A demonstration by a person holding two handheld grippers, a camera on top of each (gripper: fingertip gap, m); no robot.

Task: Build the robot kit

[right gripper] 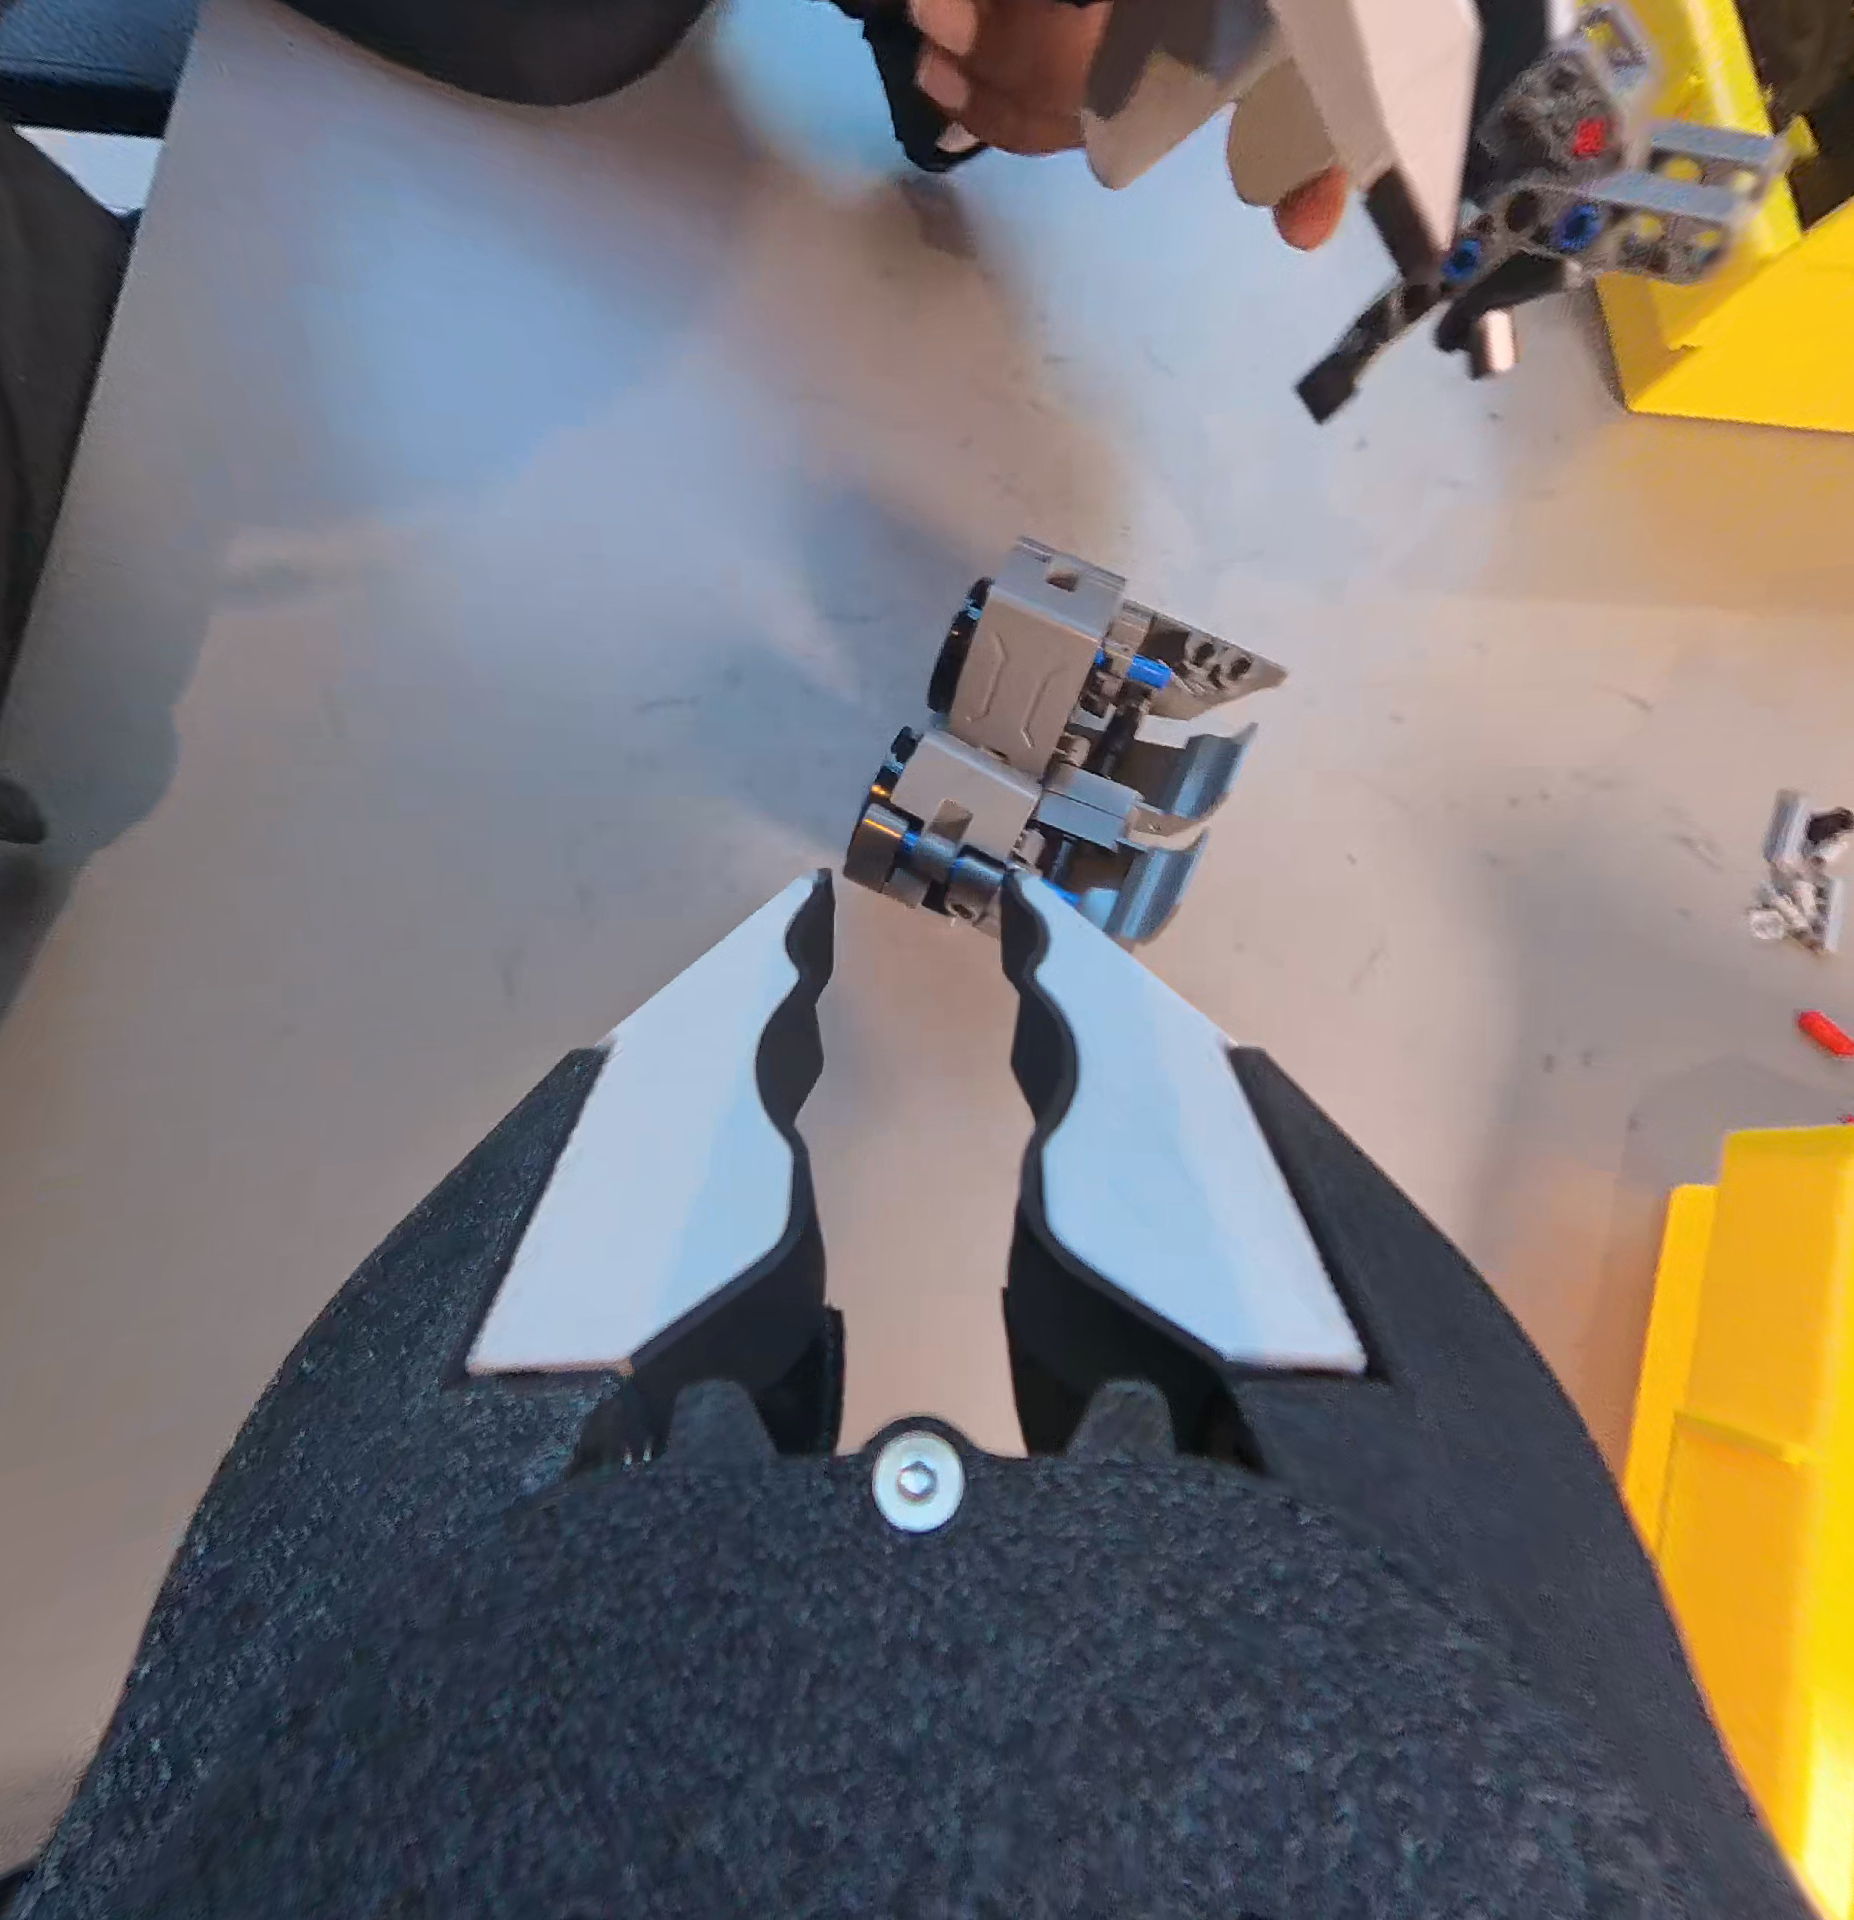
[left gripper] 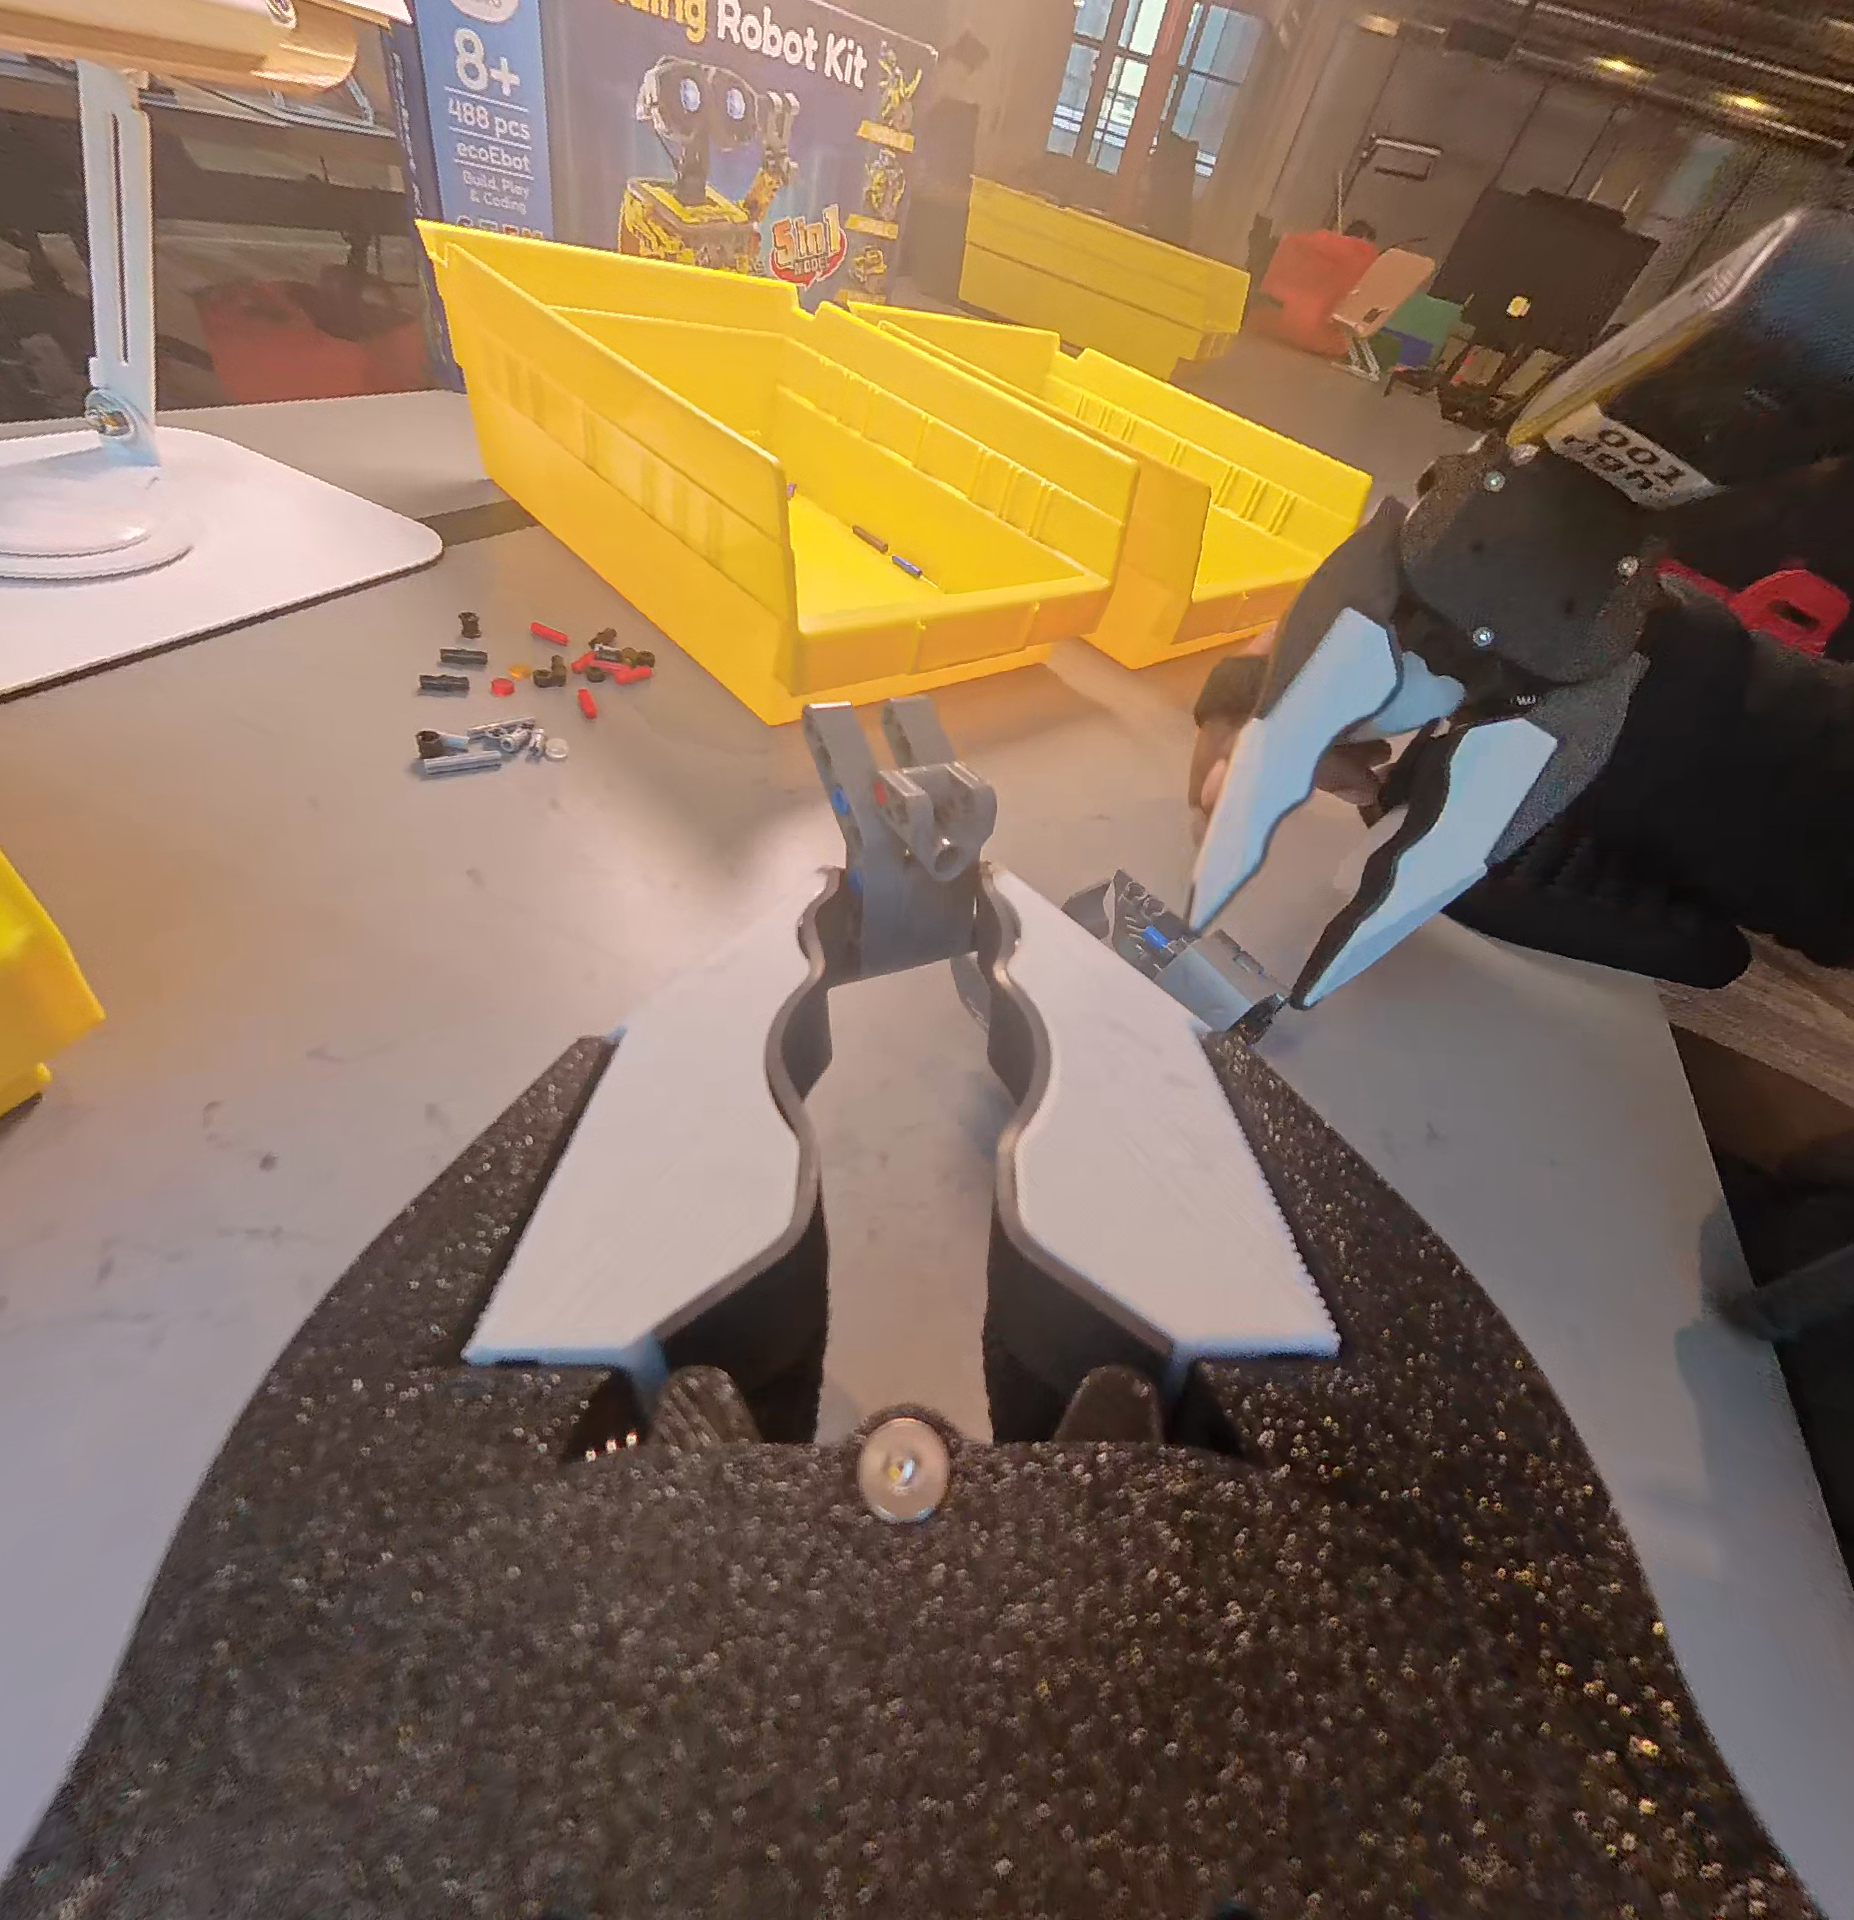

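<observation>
Left tool grips a grey brick-built arm piece; right tool, released, touches a grey brick-built assembly on the surface.

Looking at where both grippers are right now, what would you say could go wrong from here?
1. The left gripper pinches only the lower end of the grey beam assembly, so it might pivot or slip.
2. The right gripper is open with its fingertips right at the grey motor block, which lies loose on the table; closing off-centre could push it away.
3. The grippers work close together and might collide.
</observation>
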